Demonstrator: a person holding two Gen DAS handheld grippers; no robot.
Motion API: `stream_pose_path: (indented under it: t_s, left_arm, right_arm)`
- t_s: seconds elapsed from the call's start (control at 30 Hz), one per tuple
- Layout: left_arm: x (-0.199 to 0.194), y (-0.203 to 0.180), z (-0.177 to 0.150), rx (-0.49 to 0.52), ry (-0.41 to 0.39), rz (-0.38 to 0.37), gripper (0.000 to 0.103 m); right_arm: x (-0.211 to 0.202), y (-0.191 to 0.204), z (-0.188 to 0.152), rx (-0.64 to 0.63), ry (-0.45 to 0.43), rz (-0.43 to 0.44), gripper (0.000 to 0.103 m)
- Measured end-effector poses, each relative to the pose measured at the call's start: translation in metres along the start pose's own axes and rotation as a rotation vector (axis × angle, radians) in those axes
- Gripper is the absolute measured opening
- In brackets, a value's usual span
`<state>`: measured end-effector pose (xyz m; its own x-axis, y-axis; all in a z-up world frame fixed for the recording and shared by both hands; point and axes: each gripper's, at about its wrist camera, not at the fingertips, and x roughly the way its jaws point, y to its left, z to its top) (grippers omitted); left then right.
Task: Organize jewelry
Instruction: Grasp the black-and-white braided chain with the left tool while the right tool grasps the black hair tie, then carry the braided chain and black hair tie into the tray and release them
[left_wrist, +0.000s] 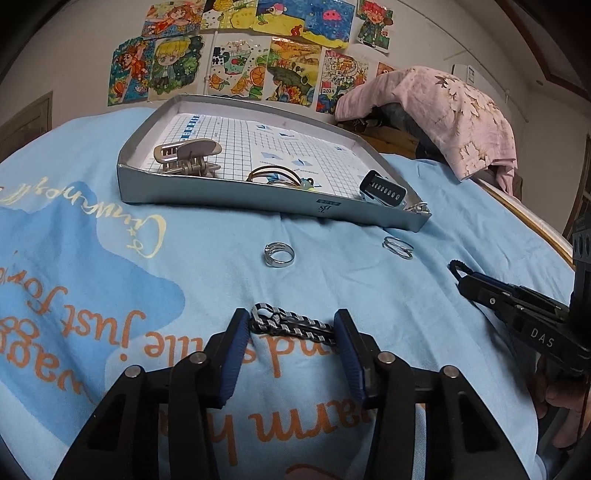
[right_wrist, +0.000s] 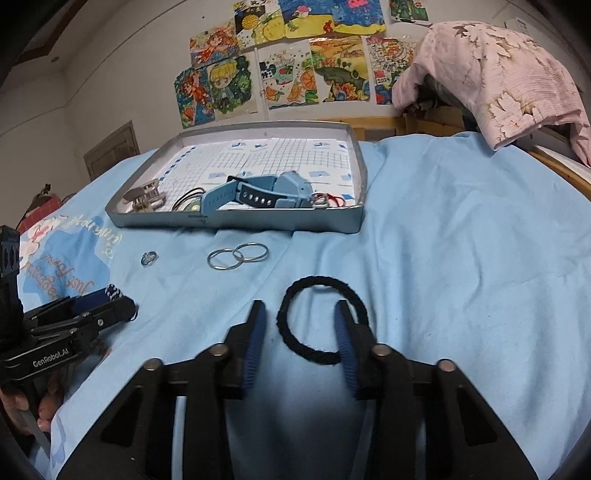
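The left gripper squeezes a silver braided chain bracelet lying on the blue bed cover. The right gripper is partly open, one finger inside a fuzzy black hair tie, the other outside it.

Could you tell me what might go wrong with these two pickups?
The left hand-held gripper brackets the chain bracelet lengthwise, so it may buckle or slip free. The right hand-held gripper straddles one side of the black hair tie lying flat on the blue sheet, and may pinch fabric.
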<state>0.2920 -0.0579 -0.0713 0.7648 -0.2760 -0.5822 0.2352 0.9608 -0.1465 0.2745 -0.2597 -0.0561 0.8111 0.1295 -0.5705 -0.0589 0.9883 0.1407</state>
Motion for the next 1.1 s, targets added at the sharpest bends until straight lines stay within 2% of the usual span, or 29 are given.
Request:
stream_pose_path:
  t_s: [0.07, 0.27, 0.63, 0.87, 1.1]
  left_arm:
    - [-0.001, 0.002, 0.0, -0.008, -0.003, -0.004, 0.04]
    - [-0.005, 0.004, -0.001, -0.016, -0.027, -0.003, 0.032]
    - [-0.017, -0.002, -0.002, 0.011, -0.094, -0.001, 0.021]
    - [-0.024, -0.007, -0.003, 0.043, -0.122, 0.003, 0.019]
    - [-0.03, -0.011, 0.005, 0.056, -0.126, -0.03, 0.015]
  right_arm:
    - [0.0, 0.003, 0.0, -0.015, 0.004, 0.005, 0.019]
    - [0.002, 0.008, 0.0, -0.043, 0.024, 0.02, 0.006]
    - [-0.001, 0.012, 0.0, -0.064, 0.008, 0.027, 0.005]
    - [-0.003, 0.015, -0.001, -0.076, -0.005, 0.027, 0.005]
    - [-0.012, 0.028, -0.001, -0.141, -0.047, 0.052, 0.004]
